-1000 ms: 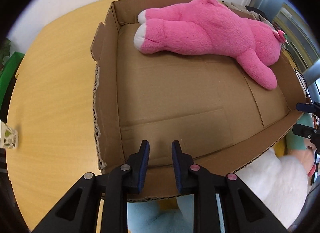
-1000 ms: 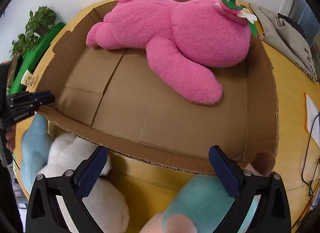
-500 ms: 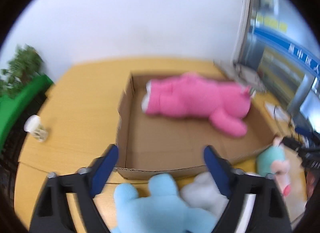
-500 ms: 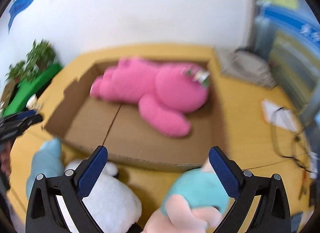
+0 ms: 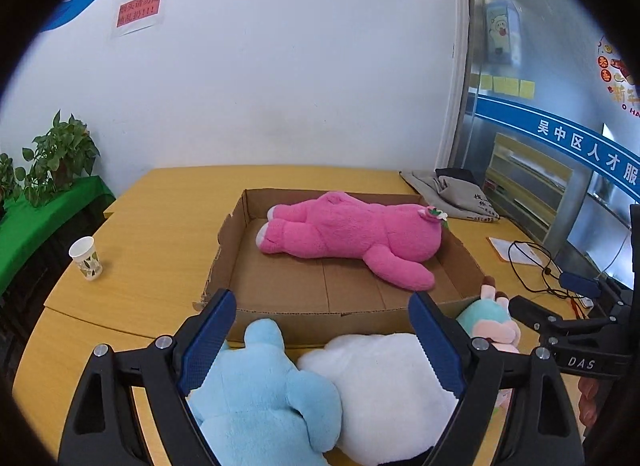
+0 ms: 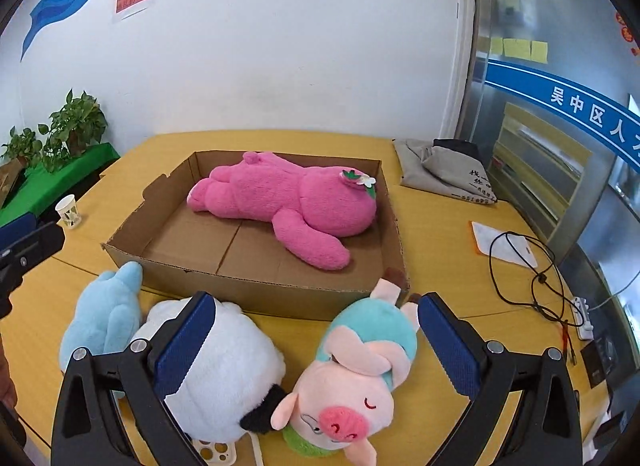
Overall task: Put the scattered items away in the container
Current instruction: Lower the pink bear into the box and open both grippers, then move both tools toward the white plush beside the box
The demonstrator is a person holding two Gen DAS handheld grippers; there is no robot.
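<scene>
Grippers sat side by side above the near edge of a yellow table (image 5: pixel 168 201), both aimed forward and tilted down toward a shallow cardboard box (image 5: pixel 320 320).

At far left stood a paper cup (image 5: pixel 85 258), well apart from the box. The left gripper (image 5: pixel 322 340) hovered with its jaws spread wide and nothing between them, its blue pads (image 5: pixel 208 340) framing two soft toys lying just outside the box's near wall: a light blue plush (image 5: pixel 260 390) on the left, touching a white plush (image 5: pixel 384 382) to its right.

Inside the box, a large pink plush (image 5: pixel 344 236) lay on its side along the far wall, one limb reaching toward the middle of the floor.

The right gripper (image 6: pixel 316 344) was likewise held level with the left and angled down, jaws wide and empty. Between its pads (image 6: pixel 450 344) lay a pig plush (image 6: pixel 356 382) with a teal hood, resting on the table just outside the box's near right corner, beside the white plush.

Farther right, a black cable (image 6: pixel 524 274) looped across the tabletop, and a grey cloth bag (image 6: pixel 444 169) lay beyond the box.
</scene>
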